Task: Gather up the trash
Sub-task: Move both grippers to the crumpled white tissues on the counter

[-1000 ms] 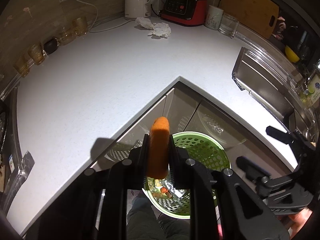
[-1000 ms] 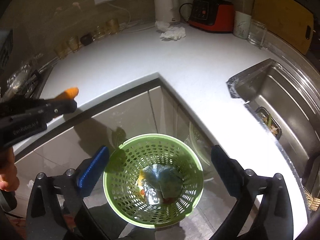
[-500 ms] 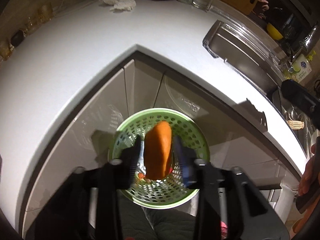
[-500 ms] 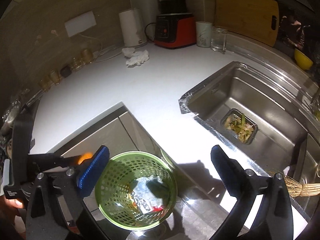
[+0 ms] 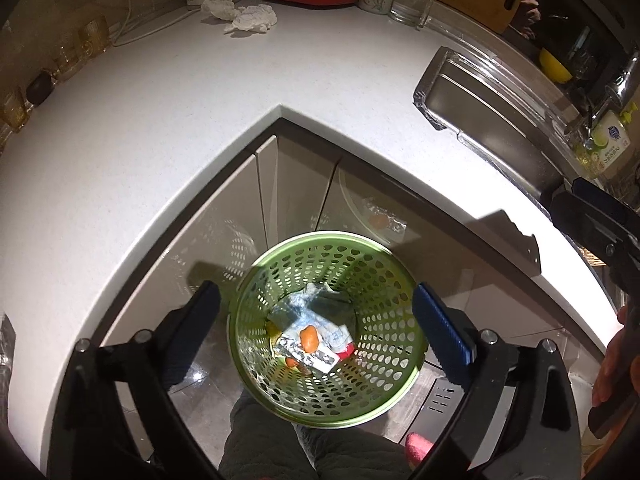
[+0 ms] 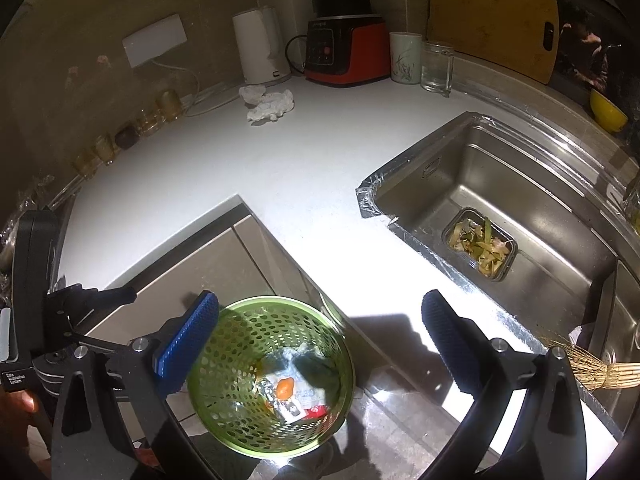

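Both fingers of my left gripper (image 5: 316,328) stand wide apart with nothing between them, hanging over the green basket (image 5: 384,384) on the floor by the cabinet corner. My right gripper (image 6: 320,340) is spread just as wide above the same basket. I see the orange piece (image 5: 309,338) lying on crumpled wrappers (image 5: 320,320) at the basket's bottom. Crumpled tissue (image 6: 269,104) sits on the white counter (image 6: 304,168) near the kettle (image 6: 260,50).

A white L-shaped countertop (image 6: 224,168) meets a steel sink (image 6: 520,200), beige cabinets (image 5: 304,184) below, brown wall (image 6: 100,8) behind.
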Available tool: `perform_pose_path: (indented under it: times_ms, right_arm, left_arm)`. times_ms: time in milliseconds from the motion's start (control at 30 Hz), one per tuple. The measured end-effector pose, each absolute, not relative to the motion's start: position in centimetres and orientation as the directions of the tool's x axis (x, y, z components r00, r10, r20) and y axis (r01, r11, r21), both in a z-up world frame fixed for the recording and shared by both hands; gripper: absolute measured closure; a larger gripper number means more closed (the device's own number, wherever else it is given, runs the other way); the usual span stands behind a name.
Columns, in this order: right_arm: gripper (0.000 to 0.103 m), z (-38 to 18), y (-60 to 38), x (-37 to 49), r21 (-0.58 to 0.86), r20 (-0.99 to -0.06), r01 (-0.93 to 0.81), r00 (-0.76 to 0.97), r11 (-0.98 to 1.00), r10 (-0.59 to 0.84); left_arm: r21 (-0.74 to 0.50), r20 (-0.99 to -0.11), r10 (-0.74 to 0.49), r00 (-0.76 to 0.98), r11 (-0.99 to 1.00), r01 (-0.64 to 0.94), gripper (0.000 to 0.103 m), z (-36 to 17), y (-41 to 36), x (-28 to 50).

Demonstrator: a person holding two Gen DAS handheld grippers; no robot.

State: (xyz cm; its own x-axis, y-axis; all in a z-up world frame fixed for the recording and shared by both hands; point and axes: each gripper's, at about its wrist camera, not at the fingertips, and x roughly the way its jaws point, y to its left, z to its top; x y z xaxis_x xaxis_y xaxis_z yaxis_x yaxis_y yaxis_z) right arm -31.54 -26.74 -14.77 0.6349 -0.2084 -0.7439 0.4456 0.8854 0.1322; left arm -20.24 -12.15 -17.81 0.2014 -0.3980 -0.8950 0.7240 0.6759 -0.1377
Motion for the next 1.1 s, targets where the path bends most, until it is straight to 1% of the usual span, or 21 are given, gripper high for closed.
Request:
perform_pose_path:
  times_ms: [167, 333, 467, 667, 733, 933, 1000, 1100]
  right_arm:
    - [0.002, -14.4, -27.2, -29.1, 0.136, -0.742, 0.431, 0.641, 0.892, -0.197]
    - [0.002, -13.9, -27.9, -24.3, 0.142, -0.734, 0.41, 0.654, 0.901, -0.182]
    - [0.002, -14.1, -29.1, -18.8, 0.165, -0.734, 0.396, 0.661, 0.903, -0.156]
    - [0.002, -14.8, -31.5, -9.5, 0.165, -0.737, 0.383, 0.66, 0.909, -0.144]
    - [0.002, -15.3, -32.2, -6.1, 0.167, -0.738, 0.378, 0.661, 0.911, -0.138]
    - [0.002, -16.8, -33.4, 2.7, 0.174, -0.747, 0.36, 0.655, 0.917, -0.116]
    - [0.002, -17.3, -33.7, 4.9, 0.166, -0.752, 0.355, 0.65, 0.92, -0.115]
    - [0.002, -18.0, -34.3, 8.0, 0.168, -0.76, 0.358, 0.641, 0.919, -0.111]
  left_arm:
    - [-0.127, -0.883, -0.411, 0.226, 0.674, 0.728, 0.008, -16.6, -12.6, -17.2]
    - [-0.13, -0.867, -0.426, 0.26, 0.696, 0.706, 0.008, -15.0, -13.5, -11.0]
    - [-0.132, -0.847, -0.439, 0.299, 0.719, 0.683, 0.008, -13.9, -14.4, -5.1]
    - [-0.098, -0.824, -0.438, 0.36, 0.735, 0.671, 0.008, -13.1, -16.6, 3.3]
    - [-0.108, -0.819, -0.444, 0.362, 0.74, 0.664, 0.008, -12.8, -17.3, 6.0]
    - [-0.194, -0.804, -0.495, 0.329, 0.742, 0.642, 0.008, -12.4, -20.9, 14.6]
    - [-0.216, -0.807, -0.506, 0.305, 0.733, 0.645, 0.008, -13.0, -22.9, 17.4]
    - [-0.216, -0.817, -0.499, 0.289, 0.73, 0.648, 0.008, -14.4, -25.9, 20.6]
